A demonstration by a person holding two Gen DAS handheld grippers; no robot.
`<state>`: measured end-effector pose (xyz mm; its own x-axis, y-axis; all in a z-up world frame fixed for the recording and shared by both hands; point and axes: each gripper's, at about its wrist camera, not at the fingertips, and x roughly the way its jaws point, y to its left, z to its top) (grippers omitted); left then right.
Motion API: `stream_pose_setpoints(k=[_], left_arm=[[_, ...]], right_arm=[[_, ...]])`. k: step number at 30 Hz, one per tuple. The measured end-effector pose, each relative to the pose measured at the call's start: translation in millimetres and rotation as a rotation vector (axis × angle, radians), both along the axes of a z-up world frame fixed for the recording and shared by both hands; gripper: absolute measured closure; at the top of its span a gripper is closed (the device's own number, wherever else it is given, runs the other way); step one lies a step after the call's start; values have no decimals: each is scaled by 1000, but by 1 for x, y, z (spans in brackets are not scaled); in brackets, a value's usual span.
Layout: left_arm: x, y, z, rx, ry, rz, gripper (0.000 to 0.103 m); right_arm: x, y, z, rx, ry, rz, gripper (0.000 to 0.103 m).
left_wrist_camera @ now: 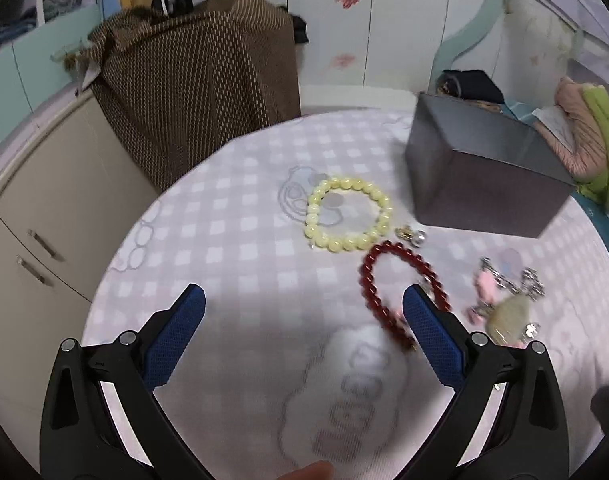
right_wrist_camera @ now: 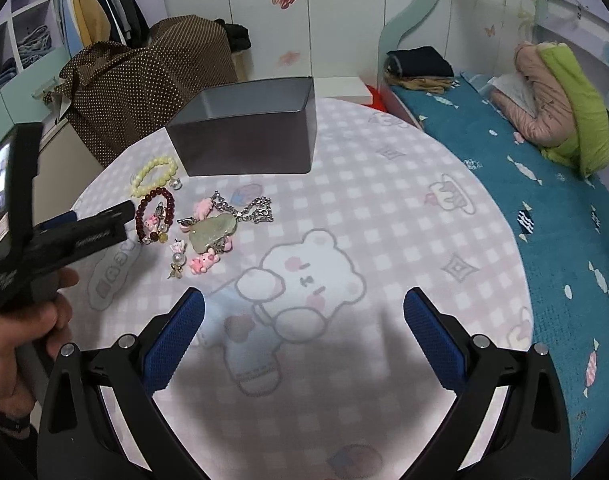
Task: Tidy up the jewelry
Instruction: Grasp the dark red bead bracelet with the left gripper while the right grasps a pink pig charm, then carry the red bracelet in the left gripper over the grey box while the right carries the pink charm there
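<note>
Both my grippers, left gripper point(left_wrist_camera: 303, 300) and right gripper point(right_wrist_camera: 303, 300), gape wide, empty. Red bead bracelet point(left_wrist_camera: 400, 292) looks light, floppy, slippery; I'd pinch across one side of its strand.

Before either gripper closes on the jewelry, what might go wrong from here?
1. The red bracelet lies close beside the yellow bracelet and small charms; the open left gripper may snag or scatter neighbours.
2. The jade pendant sits tangled with a chain; lifting one might drag the other.
</note>
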<state>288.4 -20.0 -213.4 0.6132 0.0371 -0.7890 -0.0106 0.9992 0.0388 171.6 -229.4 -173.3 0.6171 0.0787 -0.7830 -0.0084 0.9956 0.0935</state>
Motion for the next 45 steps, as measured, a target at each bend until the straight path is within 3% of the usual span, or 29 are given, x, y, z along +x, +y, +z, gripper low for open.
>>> stream_pose_setpoints(k=[3,8,10,12,13,14,15,19,27,33,36,39,45], left_arm=[[14,-3,-11,36,45,-21,5],[22,5,-15,-37,59,-27,10],[21,4,-12,-36,41,-54,28],[20,2,-8,-35,37,-96,60],[19,0,-7,-35,37,-114,68],[18,-2,-7,-39,38,-134,85],[18,-3,-6,-52,42,-153,96],[8,2,5,-169,16,-191,96],[-31,18,43,-217,-118,-177,96],[-52,15,57,-241,-160,-197,95],[-59,14,59,-254,-165,-209,95],[-65,13,62,-265,-172,-220,95],[-75,14,72,-280,-195,-236,95]], right_arm=[[7,2,-2,8,10,14,7],[16,6,-4,27,19,35,8],[20,9,-4,39,18,49,8],[23,13,-4,30,18,67,8],[25,15,-4,27,18,72,8],[27,16,-5,32,15,78,8],[28,18,-5,32,16,83,9],[34,22,-10,22,36,101,19],[43,44,-25,44,83,186,50],[50,59,-28,20,62,213,64],[47,69,-28,-22,42,261,80],[44,74,-28,-53,24,279,81],[41,56,-23,26,25,266,90]])
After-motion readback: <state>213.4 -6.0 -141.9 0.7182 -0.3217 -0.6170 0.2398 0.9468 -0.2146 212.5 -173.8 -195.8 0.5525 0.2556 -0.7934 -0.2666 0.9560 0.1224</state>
